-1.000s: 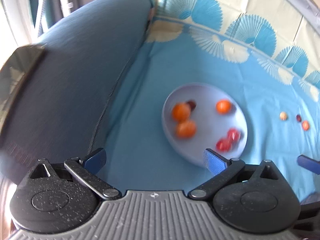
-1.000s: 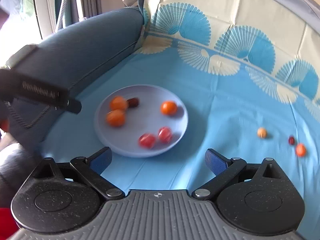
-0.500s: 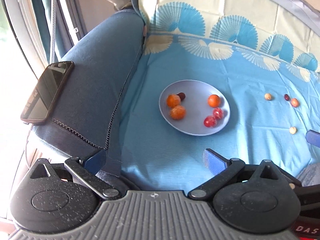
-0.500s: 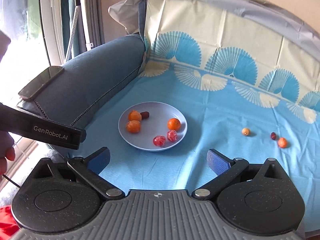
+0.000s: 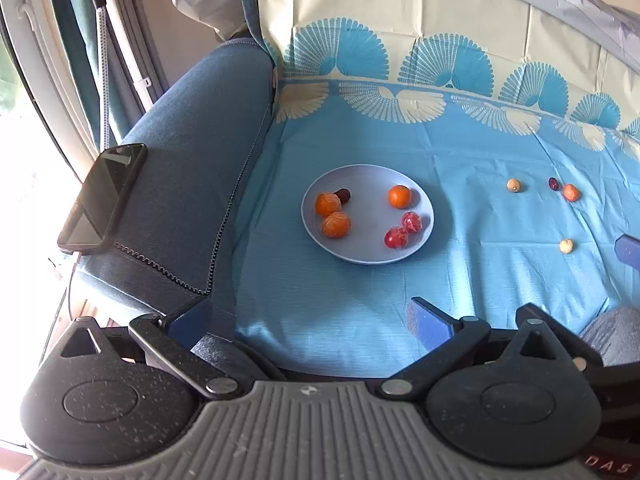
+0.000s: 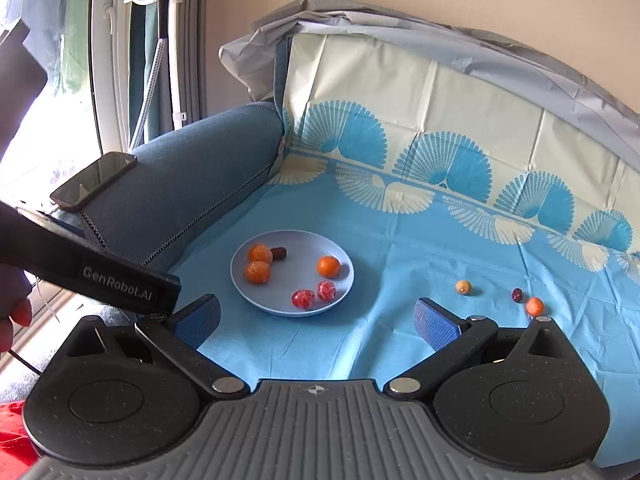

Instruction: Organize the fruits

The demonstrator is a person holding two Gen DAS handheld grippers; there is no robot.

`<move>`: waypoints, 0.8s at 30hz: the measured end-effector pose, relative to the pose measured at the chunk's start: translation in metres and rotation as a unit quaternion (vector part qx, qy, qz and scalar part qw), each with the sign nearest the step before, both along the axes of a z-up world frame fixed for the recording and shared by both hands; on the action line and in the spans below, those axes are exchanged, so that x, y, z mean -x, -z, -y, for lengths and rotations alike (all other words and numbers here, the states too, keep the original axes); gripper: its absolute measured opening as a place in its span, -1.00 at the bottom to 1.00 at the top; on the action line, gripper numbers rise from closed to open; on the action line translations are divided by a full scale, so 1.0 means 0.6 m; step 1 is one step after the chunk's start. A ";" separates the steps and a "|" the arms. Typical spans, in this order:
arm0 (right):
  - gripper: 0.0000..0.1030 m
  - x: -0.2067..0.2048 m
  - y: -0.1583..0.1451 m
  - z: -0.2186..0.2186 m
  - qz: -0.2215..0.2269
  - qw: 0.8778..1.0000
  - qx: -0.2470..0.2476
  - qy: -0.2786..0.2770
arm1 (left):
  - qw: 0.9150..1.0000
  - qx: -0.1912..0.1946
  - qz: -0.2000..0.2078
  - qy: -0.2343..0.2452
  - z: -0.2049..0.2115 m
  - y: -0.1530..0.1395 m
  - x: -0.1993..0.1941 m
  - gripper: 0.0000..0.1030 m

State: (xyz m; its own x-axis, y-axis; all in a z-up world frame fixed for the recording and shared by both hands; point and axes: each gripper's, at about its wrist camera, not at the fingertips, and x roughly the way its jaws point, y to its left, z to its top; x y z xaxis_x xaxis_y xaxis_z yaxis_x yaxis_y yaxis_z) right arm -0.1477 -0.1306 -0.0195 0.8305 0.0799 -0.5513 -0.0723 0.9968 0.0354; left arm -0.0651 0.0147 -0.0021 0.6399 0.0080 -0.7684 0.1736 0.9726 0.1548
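Note:
A pale blue plate [image 5: 368,256] [image 6: 292,307] lies on the blue cloth and holds three orange fruits [image 5: 337,225] [image 6: 258,272], two red fruits [image 5: 396,237] [image 6: 303,299] and a dark date [image 5: 343,195]. To its right on the cloth lie loose small fruits: a tan one [image 5: 513,185] [image 6: 463,287], a dark one [image 5: 553,183] [image 6: 517,295], an orange one [image 5: 571,192] [image 6: 534,306] and a pale one [image 5: 565,246]. My left gripper [image 5: 308,318] and right gripper [image 6: 316,322] both hang open and empty, well short of the plate.
A dark phone [image 5: 105,196] [image 6: 94,180] rests on the blue sofa armrest [image 5: 192,168] at the left. The left gripper's body and a hand [image 6: 12,320] show at the left of the right wrist view. The sofa back [image 6: 420,92] rises behind the cloth.
Both grippers have pulled back and up from the plate, so the plate looks smaller and the phone and more loose fruits have come into view. Both stayed open.

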 end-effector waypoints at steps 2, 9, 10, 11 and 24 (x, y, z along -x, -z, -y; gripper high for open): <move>0.99 0.003 -0.001 -0.001 0.000 1.000 0.003 0.001 | 1.000 -0.002 -0.002 -0.001 -0.003 0.001 0.003 0.99; 0.99 0.024 -0.009 -0.004 0.017 1.000 0.013 -0.003 | 1.000 0.006 0.006 -0.001 -0.004 -0.006 0.019 0.99; 0.99 0.026 -0.009 -0.003 0.017 1.000 0.013 -0.002 | 1.000 0.006 0.007 -0.001 -0.003 -0.007 0.021 0.99; 0.99 0.028 -0.009 -0.004 0.018 1.000 0.014 0.000 | 1.000 0.005 0.007 0.000 -0.003 -0.007 0.023 0.99; 0.99 0.031 0.005 -0.002 0.005 1.000 0.009 0.005 | 1.000 0.001 -0.002 0.001 -0.004 0.006 0.021 0.99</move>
